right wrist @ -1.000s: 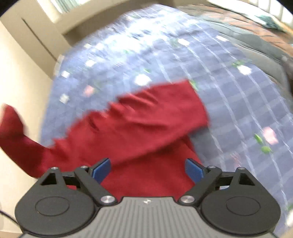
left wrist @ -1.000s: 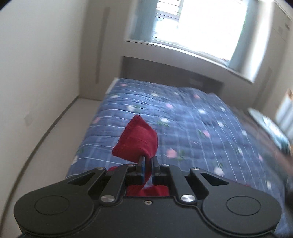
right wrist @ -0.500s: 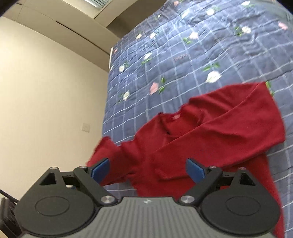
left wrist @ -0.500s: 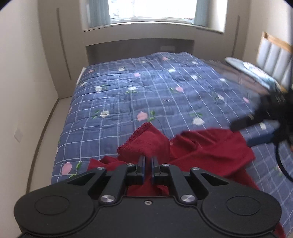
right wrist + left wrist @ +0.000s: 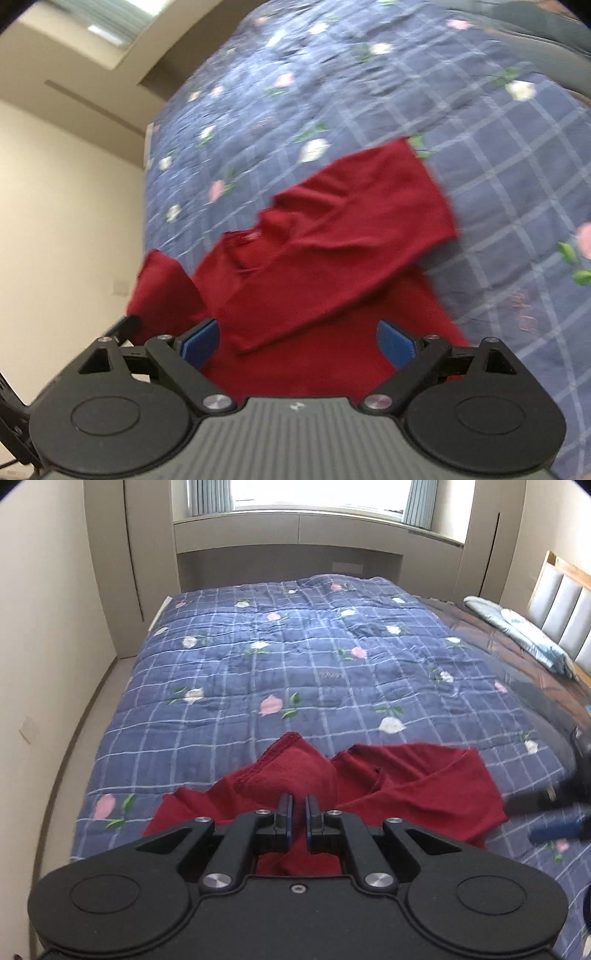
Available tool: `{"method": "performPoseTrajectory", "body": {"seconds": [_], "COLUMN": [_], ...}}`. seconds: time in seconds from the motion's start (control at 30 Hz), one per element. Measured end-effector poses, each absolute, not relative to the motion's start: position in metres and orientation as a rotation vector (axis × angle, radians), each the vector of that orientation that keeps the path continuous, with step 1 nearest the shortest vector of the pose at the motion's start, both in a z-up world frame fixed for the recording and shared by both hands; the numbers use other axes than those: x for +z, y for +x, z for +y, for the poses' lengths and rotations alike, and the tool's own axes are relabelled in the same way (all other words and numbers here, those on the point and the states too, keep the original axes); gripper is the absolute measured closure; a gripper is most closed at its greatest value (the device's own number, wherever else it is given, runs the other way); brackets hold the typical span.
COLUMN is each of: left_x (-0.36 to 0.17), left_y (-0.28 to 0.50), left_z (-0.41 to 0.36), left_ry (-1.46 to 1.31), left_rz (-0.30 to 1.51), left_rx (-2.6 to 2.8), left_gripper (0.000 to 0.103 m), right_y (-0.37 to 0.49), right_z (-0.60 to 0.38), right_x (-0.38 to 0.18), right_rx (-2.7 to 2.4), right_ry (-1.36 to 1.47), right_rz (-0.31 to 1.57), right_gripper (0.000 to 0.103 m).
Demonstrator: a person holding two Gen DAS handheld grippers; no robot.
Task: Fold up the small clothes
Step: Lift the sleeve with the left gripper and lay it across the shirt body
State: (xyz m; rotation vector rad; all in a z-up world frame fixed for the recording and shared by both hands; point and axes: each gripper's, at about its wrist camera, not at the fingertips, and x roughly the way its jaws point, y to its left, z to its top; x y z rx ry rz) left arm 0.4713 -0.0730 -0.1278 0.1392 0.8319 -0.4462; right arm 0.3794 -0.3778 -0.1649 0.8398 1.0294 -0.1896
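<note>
A dark red sweater (image 5: 413, 786) lies on the near part of the blue flowered quilt (image 5: 314, 664). One sleeve (image 5: 365, 206) is folded across the body. My left gripper (image 5: 298, 805) is shut on the cuff of the other sleeve (image 5: 291, 771), which bunches up just beyond its fingers. In the right wrist view the same sweater (image 5: 314, 266) fills the middle, and my right gripper (image 5: 297, 338) hangs open over its lower body with nothing between the blue pads. That right gripper also shows blurred at the right edge of the left wrist view (image 5: 554, 812).
The bed runs from a cream wall (image 5: 44, 646) on the left to a padded headboard (image 5: 561, 605) with a pillow (image 5: 517, 627) at the right. A narrow strip of floor (image 5: 92, 709) lies between bed and wall. A window sill cabinet (image 5: 295, 528) closes the far end.
My left gripper has carried the cuff down and in over the sweater, and its view has swung to face the window. My right gripper, open throughout, has shifted over the sweater's body.
</note>
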Motion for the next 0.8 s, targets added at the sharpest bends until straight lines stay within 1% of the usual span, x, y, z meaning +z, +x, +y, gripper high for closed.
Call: {"method": "performPoseTrajectory", "body": {"seconds": [0.17,0.43,0.53,0.57,0.6,0.63,0.7,0.73,0.8], "left_x": [-0.143,-0.184,-0.191,-0.193,-0.194,-0.195,-0.197,-0.198,-0.196], "left_y": [0.471,0.473,0.475,0.476,0.476,0.476,0.477,0.477,0.478], "left_z": [-0.113,-0.163,-0.169,-0.169,-0.17,-0.169,-0.165,-0.161,-0.149], "left_ry": [0.151,0.145,0.136,0.126,0.122,0.119,0.096,0.08,0.056], "left_rz": [0.833,0.944,0.988,1.008,1.022,1.029,1.057,1.067,1.079], "left_rx": [-0.503,-0.528,-0.541,-0.556,-0.564,-0.57,-0.586,-0.585,-0.56], "left_gripper": [0.096,0.096,0.093,0.085,0.08,0.077,0.065,0.061,0.049], "right_y": [0.35,0.324,0.323,0.323,0.325,0.327,0.332,0.335,0.343], "right_z": [-0.407,-0.428,-0.426,-0.424,-0.423,-0.421,-0.416,-0.414,-0.408], "right_x": [-0.168,-0.175,-0.181,-0.183,-0.186,-0.188,-0.191,-0.193,-0.198], "right_rx": [-0.288,-0.357,-0.354,-0.353,-0.35,-0.344,-0.328,-0.319,-0.296], "right_ry": [0.855,0.875,0.88,0.882,0.883,0.883,0.878,0.873,0.857], "right_rz": [1.039,1.056,1.072,1.079,1.087,1.094,1.106,1.112,1.127], "right_gripper": [0.008,0.008,0.008,0.008,0.008,0.008,0.008,0.008,0.008]}}
